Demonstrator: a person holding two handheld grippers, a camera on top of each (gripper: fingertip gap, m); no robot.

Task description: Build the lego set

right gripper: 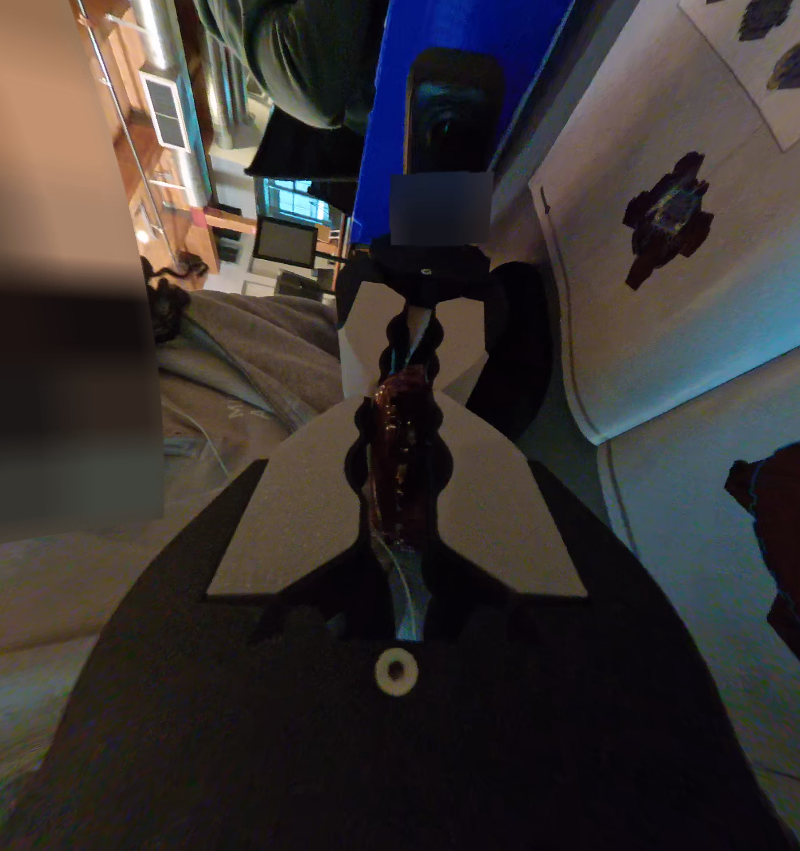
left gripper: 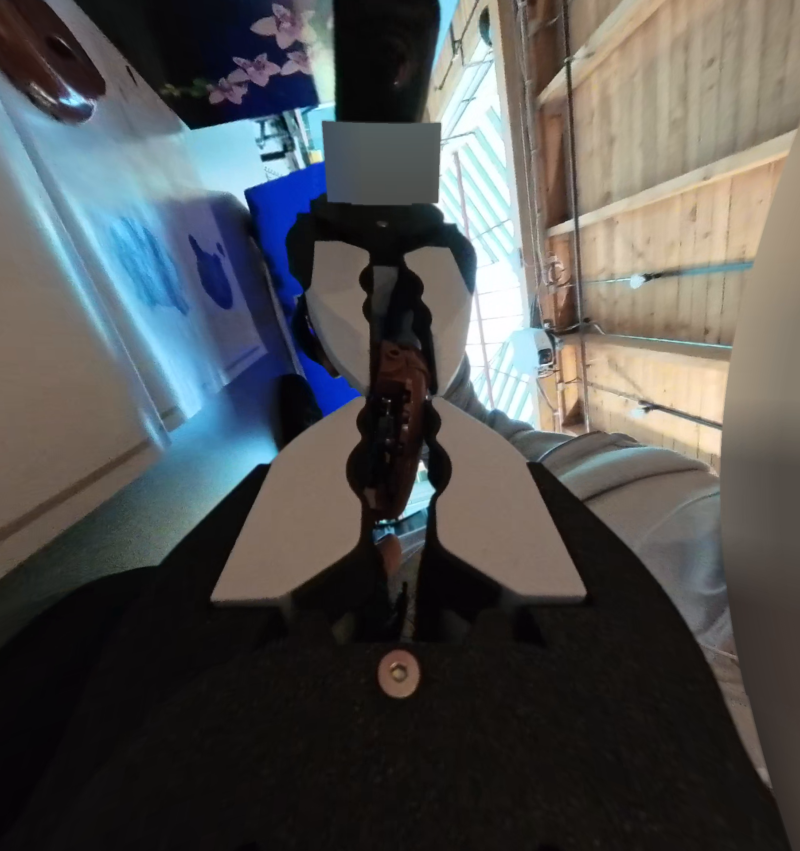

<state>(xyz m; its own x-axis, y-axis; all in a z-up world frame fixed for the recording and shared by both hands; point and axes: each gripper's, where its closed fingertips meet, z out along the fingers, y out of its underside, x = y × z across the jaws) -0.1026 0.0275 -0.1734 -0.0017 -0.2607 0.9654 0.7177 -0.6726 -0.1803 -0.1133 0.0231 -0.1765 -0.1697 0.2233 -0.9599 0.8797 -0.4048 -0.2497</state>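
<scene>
A brown toothed hair clip [left gripper: 395, 442] is held between both grippers, which face each other tip to tip. In the left wrist view my left gripper [left gripper: 398, 405] is shut on the clip's near part. The right gripper [left gripper: 398, 387] meets it from above and closes on the clip's far end. In the right wrist view the same clip [right gripper: 402, 469] fills the space between the pads of my right gripper [right gripper: 402, 400]. The left gripper [right gripper: 405, 382] grips its far end.
White sheets [right gripper: 734, 322] with brown clip shapes [right gripper: 665, 221] and blue shapes [left gripper: 213, 271] lie to one side. A blue board [left gripper: 292, 221] stands behind. A person's grey sleeve [left gripper: 596, 483] is close by. Wooden boards [left gripper: 665, 184] fill the right.
</scene>
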